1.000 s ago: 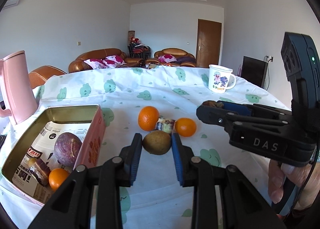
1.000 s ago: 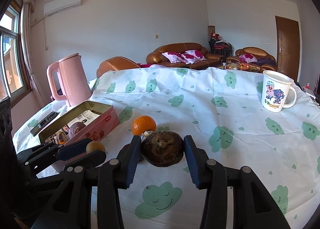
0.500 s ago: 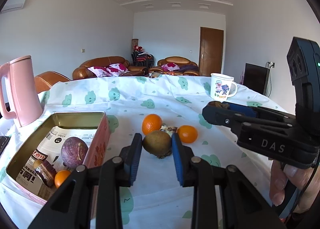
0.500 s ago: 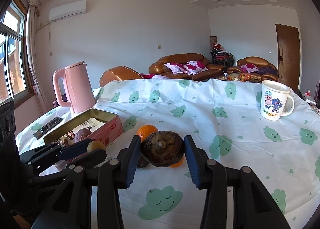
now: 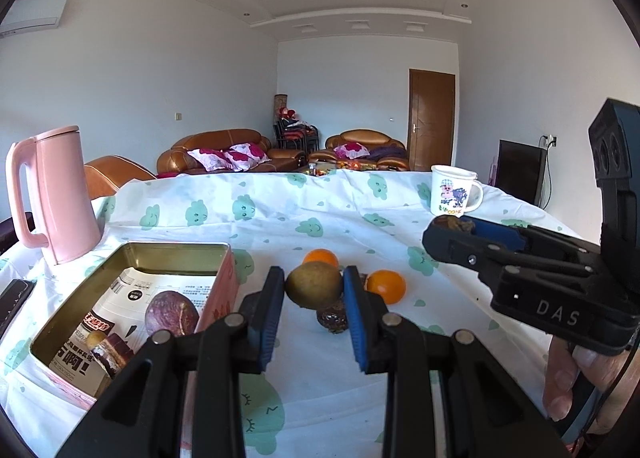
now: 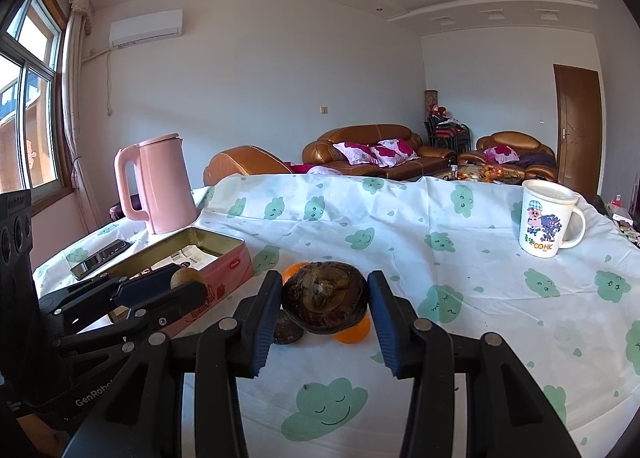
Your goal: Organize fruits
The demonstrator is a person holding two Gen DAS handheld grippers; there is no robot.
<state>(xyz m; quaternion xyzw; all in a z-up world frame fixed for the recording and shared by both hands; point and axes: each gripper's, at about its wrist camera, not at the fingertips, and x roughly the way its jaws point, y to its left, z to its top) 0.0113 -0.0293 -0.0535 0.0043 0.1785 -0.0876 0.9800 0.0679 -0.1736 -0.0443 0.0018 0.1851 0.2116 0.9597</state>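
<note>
Both fruits just came up off the table. Left tongs (image 5: 314, 294) are clamped on the kiwi (image 5: 314, 284), right tongs (image 6: 324, 304) grip a dark fruit (image 6: 325, 303). The tin (image 5: 176, 248) sits left of both, so drop-off looks next.

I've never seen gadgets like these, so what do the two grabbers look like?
Both are black plastic with silver rivets and blue rubber fingers. The right gripper reads "DAS" in white; the left gripper reads "GenRobo…", cut off. A bare hand and thin cable show.

Two oranges (image 5: 385, 286), one kiwi (image 5: 314, 284), perhaps three dark fruits (image 6: 325, 303).
</note>
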